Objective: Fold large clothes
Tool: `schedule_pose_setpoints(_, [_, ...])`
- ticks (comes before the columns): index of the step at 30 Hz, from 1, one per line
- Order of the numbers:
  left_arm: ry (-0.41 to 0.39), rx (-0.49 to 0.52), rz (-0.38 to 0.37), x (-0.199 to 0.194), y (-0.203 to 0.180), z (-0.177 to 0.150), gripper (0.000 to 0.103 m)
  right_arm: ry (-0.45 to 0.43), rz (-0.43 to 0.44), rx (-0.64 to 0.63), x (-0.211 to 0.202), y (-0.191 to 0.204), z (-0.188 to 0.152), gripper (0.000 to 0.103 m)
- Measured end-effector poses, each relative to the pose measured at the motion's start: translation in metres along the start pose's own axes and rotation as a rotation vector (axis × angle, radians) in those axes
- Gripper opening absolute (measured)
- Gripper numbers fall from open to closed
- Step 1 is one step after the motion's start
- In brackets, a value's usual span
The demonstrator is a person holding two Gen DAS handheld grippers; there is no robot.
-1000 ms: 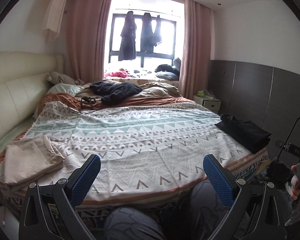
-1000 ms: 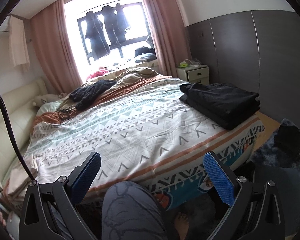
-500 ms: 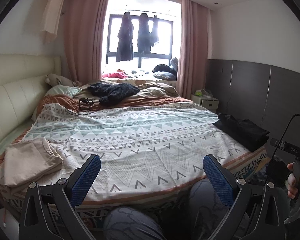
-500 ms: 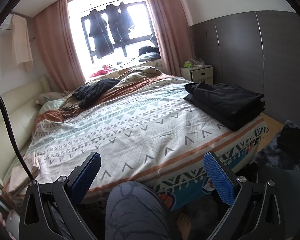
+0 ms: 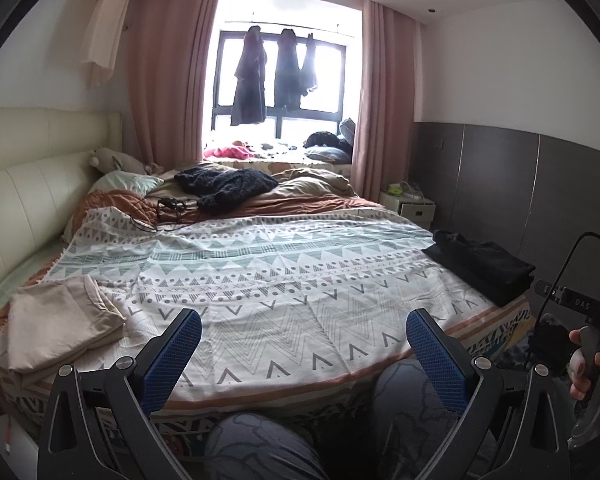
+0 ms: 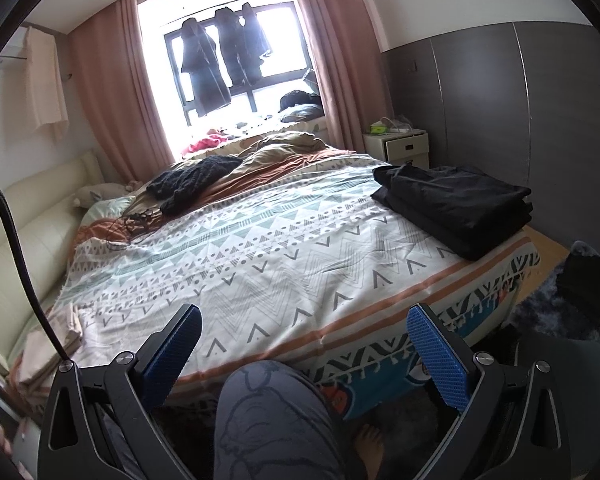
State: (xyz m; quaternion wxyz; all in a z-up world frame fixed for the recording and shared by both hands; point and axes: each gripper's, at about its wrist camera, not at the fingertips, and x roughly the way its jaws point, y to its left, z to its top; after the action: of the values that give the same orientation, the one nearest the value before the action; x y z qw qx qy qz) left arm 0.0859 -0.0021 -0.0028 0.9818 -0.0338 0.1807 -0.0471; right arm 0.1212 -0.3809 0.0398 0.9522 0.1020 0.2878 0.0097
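A folded beige garment lies at the bed's near left corner; it also shows in the right wrist view. A folded black garment lies at the near right corner, seen closer in the right wrist view. A loose dark knit garment lies far back on the bed, and also shows in the right wrist view. My left gripper is open and empty over the bed's near edge. My right gripper is open and empty, held above my knee.
The bed has a patterned cover. A cream headboard runs along the left. A white nightstand stands by the grey wall. Dark coats hang at the window. Black cables lie mid-bed. A dark bundle lies on the floor.
Both grippers have tilted up slightly, so the bed sits a little lower in both views. Both stay open and empty. Nothing on the bed has moved.
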Motion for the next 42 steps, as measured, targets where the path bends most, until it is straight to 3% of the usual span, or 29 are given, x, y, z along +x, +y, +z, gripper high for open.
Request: schedule_pose_setpoints(42, [0.007, -0.005, -0.003, 0.0009, 0.0015, 0.0001, 0.102, 0.005, -0.003, -0.009, -0.0002, 0.0045, -0.0013, 0.103])
